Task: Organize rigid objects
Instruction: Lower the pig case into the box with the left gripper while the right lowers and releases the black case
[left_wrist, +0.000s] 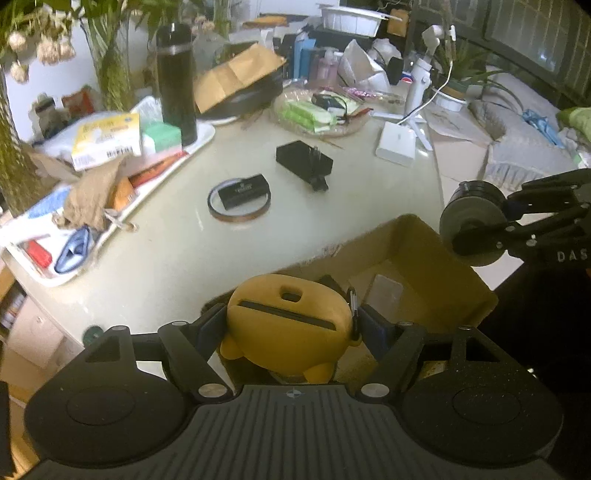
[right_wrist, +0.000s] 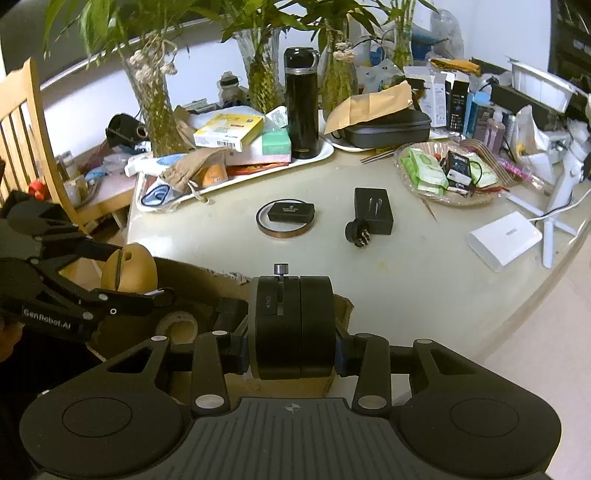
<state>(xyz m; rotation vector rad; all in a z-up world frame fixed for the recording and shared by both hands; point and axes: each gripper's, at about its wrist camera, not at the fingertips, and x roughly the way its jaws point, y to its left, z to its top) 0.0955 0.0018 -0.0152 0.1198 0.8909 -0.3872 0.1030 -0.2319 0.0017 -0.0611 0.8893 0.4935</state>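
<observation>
A yellow case (left_wrist: 286, 328) is clamped between the jaws of the left gripper (left_wrist: 291, 325), above an open cardboard box (left_wrist: 424, 254) at the table's near edge. "GenRobot.AI" is printed on that gripper's arm. A black round device (right_wrist: 293, 325), marked "ON" with an arrow, is gripped by the right gripper (right_wrist: 293, 332). The box's contents are largely hidden. Farther off, a tape ring (right_wrist: 286, 230) encircling a small black box (right_wrist: 291, 211), whose label cannot be read, and a black plug adapter (right_wrist: 373, 210) are seen.
</observation>
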